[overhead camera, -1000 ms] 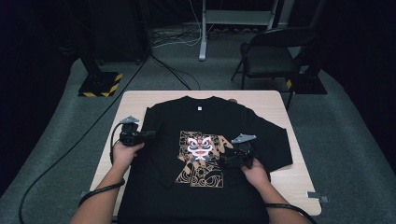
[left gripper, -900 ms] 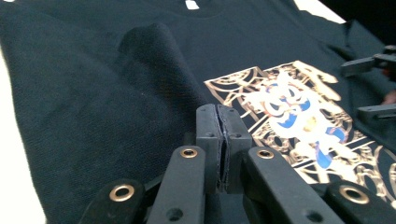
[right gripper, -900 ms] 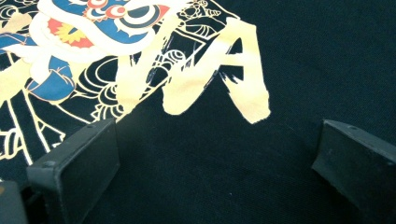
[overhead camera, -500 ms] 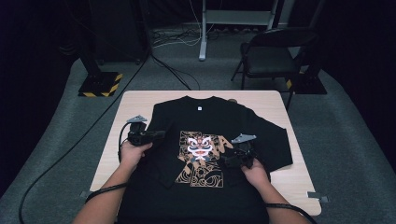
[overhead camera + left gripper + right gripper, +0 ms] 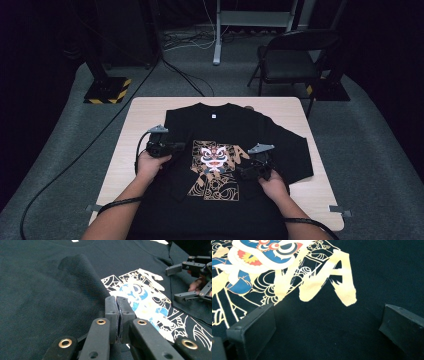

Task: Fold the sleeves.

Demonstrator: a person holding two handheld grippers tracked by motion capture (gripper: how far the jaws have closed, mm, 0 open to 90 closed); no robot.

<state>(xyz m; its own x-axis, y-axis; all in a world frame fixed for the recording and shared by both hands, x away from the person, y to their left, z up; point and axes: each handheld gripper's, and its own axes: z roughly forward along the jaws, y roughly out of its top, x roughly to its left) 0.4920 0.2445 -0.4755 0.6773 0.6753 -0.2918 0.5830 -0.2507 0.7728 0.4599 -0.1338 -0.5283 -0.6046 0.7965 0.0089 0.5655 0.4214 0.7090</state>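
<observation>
No brand name can be read anywhere. A small white neck label (image 5: 213, 115) sits just under the collar of the black T-shirt (image 5: 225, 130), too small to make out. In the right gripper view the chest print (image 5: 287, 270) carries large brushed gold strokes that look like the letters "VA", though part of the word is cut off by the frame edge.

The T-shirt lies front up in the middle of the pale wooden surface (image 5: 135, 130), collar towards 12 o'clock and hem towards 6 o'clock. Its print shows a lion-dance mask in white, blue and red, with gold line work around and below it. One sleeve spreads flat towards 3 o'clock. On the 9 o'clock side the cloth is drawn inwards over the body, and in the left gripper view it rises in a raised fold (image 5: 75, 267).

The left gripper (image 5: 119, 315) is clenched on the T-shirt, a thin layer of black cloth pinched between its pads, just at 9 o'clock of the print. The right gripper (image 5: 324, 327) is released, its jaws standing wide apart over plain black cloth just below the gold strokes; whether they touch the cloth I cannot tell.

The hem is hidden under the person's forearms at 6 o'clock. Black cloth against dark shadow makes the folded edge hard to trace from above.
</observation>
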